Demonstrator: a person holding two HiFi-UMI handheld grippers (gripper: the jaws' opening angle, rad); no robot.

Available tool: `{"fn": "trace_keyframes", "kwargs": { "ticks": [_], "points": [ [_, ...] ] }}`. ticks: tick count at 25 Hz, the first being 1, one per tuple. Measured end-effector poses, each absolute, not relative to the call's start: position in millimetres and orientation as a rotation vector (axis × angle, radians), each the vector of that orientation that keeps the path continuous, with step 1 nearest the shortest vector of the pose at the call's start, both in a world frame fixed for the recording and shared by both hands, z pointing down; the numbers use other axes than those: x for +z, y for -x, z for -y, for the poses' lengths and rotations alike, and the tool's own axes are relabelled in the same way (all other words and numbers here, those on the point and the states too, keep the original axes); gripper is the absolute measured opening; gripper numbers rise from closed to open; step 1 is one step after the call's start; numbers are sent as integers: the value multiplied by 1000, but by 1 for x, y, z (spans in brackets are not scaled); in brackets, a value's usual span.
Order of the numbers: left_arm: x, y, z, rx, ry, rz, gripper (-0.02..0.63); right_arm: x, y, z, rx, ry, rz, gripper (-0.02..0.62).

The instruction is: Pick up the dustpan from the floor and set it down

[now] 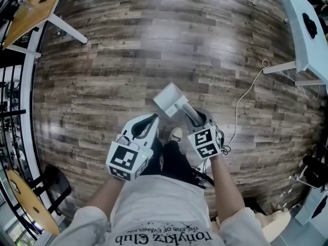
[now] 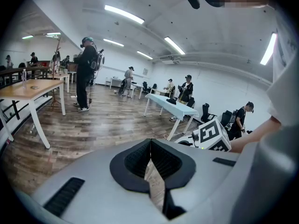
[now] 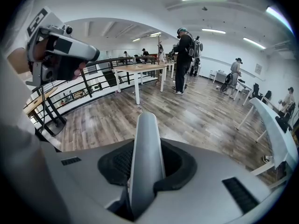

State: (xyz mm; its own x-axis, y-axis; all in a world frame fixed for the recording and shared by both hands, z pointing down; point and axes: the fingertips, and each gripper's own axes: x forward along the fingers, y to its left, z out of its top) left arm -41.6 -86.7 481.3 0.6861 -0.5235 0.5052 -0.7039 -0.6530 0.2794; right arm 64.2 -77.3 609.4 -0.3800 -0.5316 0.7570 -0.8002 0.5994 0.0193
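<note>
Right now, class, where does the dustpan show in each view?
Head view: dustpan at centre, handle in right gripper.
Left gripper view: not in it.
Right gripper view: its handle at lower centre, between the jaws.
Shared landmark: the white table.

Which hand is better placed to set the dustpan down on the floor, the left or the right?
Right. The right tongs are shut on the handle of the dustpan. The left tongs are shut, with nothing between them.
</note>
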Motion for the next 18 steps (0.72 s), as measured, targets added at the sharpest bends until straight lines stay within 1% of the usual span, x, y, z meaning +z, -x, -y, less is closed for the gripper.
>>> {"fn": "trace_keyframes", "kwargs": {
  "ticks": [18],
  "points": [
    [486, 46, 94, 548, -2413, 980, 23, 639, -71, 82, 506, -1083, 2066, 110]
  ]
}}
